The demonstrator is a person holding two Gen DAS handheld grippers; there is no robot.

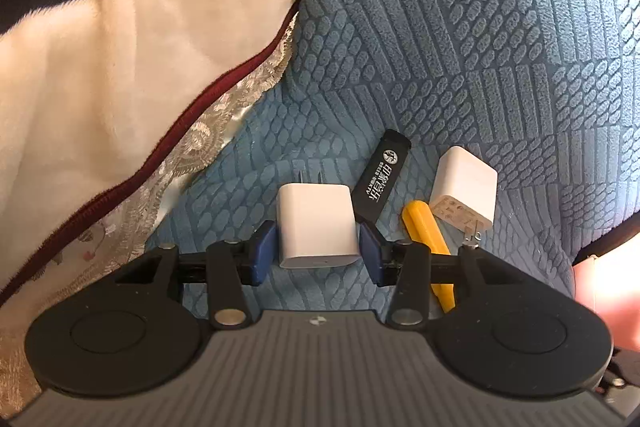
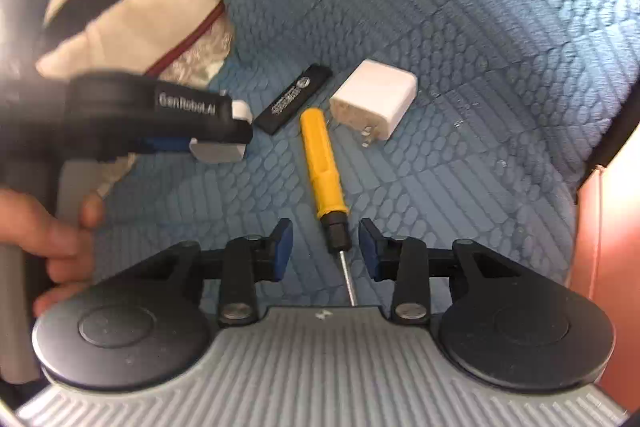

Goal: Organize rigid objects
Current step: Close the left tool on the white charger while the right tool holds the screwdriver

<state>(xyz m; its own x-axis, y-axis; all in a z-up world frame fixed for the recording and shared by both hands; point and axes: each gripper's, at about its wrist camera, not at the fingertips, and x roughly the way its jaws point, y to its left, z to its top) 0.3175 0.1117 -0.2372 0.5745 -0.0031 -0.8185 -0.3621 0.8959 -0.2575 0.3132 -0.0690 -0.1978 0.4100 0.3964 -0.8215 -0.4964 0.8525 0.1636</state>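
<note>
Your left gripper [image 1: 318,247] squeezes the white charger [image 1: 316,223] on the blue cushion [image 1: 460,27]. Your right gripper [image 2: 325,251] is let go, pads apart around the yellow screwdriver [image 2: 323,171]. Close too low and it may slip off the thin metal tip

sofa cover [image 1: 460,27]: blue cloth, embossed, rough
charger [image 1: 316,225]: white plastic, smooth
screwdriver [image 2: 322,167]: yellow matt plastic handle, metal shaft
blanket [image 1: 100,67]: cream plush
</note>
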